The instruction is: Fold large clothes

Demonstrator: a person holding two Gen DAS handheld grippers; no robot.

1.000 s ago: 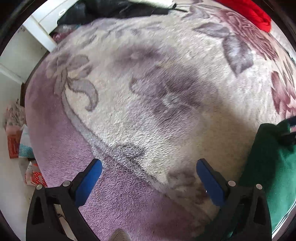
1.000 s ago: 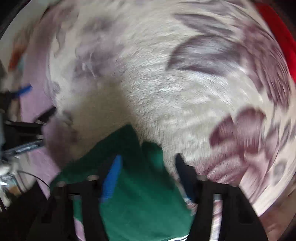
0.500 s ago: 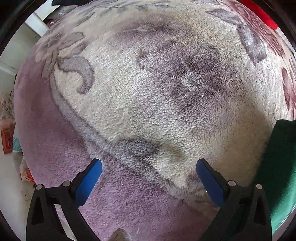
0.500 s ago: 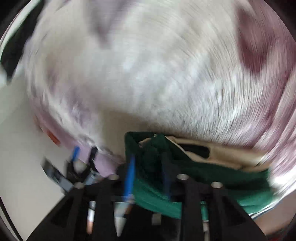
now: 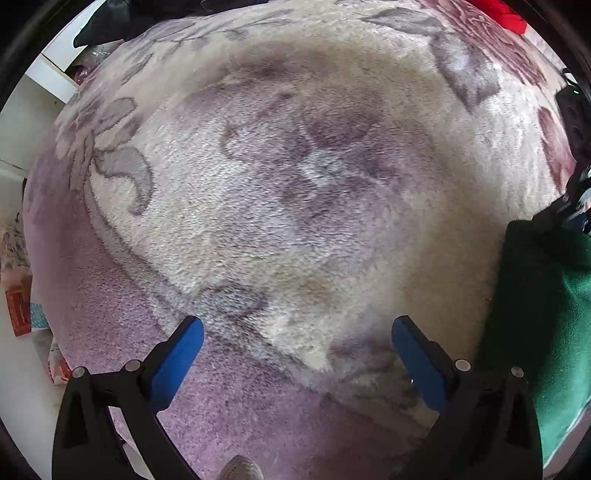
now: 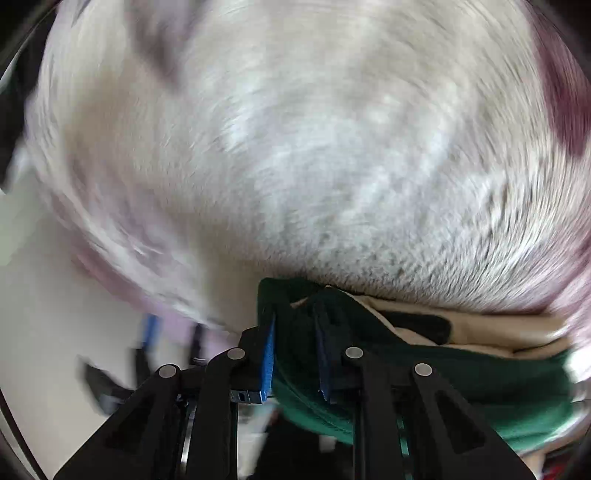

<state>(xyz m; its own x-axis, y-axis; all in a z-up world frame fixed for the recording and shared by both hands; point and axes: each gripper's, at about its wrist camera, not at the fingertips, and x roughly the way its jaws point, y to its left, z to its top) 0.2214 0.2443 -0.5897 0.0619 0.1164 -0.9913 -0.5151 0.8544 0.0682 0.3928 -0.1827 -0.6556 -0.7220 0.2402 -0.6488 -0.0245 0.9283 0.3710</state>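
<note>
- The right gripper [image 6: 295, 354] is clamped on a bunched edge of the green garment [image 6: 424, 373], which drapes to its right, cream lining showing.
- The left gripper [image 5: 297, 354], jaws spread and empty, hovers over the floral blanket [image 5: 295, 184]; the garment lies just right of it.
- Beyond the blanket, red cloth [image 5: 502, 14] sits at the far edge.
- Best to pinch a matching edge with the left so the fold lands square.

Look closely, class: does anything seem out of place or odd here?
Only the green garment: it is bunched, a cream layer showing, pinched in the right gripper. The left gripper hangs open over the rug.
</note>
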